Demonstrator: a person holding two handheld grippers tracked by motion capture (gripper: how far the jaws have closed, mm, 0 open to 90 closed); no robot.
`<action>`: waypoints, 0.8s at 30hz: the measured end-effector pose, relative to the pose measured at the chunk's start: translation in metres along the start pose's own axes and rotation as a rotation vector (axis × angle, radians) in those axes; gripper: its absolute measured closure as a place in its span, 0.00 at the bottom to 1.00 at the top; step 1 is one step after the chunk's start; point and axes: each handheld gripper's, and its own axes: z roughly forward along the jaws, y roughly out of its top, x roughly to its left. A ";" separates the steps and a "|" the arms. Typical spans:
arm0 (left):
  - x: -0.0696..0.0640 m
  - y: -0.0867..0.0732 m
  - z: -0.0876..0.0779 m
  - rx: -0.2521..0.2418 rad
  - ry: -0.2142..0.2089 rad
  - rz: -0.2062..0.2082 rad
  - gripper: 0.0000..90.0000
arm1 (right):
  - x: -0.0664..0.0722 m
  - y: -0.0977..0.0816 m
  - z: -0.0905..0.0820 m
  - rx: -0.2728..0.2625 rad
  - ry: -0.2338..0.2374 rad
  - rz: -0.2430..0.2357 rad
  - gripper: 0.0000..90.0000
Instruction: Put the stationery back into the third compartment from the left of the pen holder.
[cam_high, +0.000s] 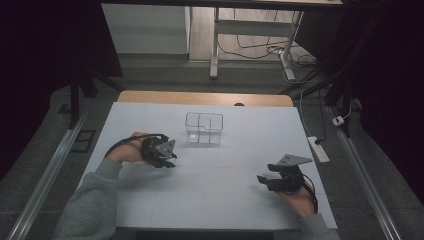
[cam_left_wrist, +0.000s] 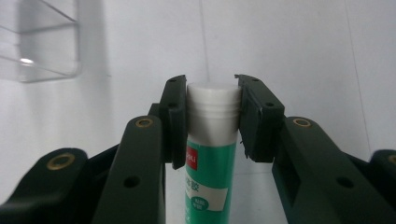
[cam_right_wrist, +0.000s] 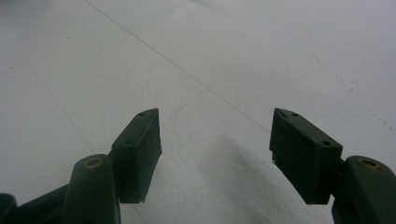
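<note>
Glue stick gripped beside clear organiser

Left tongs (cam_left_wrist: 212, 100) clamp the glue stick (cam_left_wrist: 211, 140) by its white cap, near the organiser (cam_high: 204, 128), likely its destination; right tongs (cam_right_wrist: 215, 154) rest wide, empty, on the bench (cam_high: 215, 200).

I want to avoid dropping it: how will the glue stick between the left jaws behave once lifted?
The glue stick looks like rigid plastic, so it probably will not bend. Its round, smooth body could slip or roll if released on the table. The left hand-held gripper clamps it near the ridged cap, so it might swing.
</note>
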 end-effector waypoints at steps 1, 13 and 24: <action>0.001 0.000 -0.003 -0.008 0.011 -0.012 0.72 | 0.000 0.000 0.000 0.000 0.000 0.000 0.37; 0.007 -0.005 -0.018 -0.133 0.087 -0.157 0.72 | 0.000 0.000 0.000 0.001 -0.001 -0.003 0.37; 0.009 -0.011 -0.027 -0.194 0.138 -0.223 0.72 | 0.000 0.000 0.001 0.002 -0.002 -0.002 0.37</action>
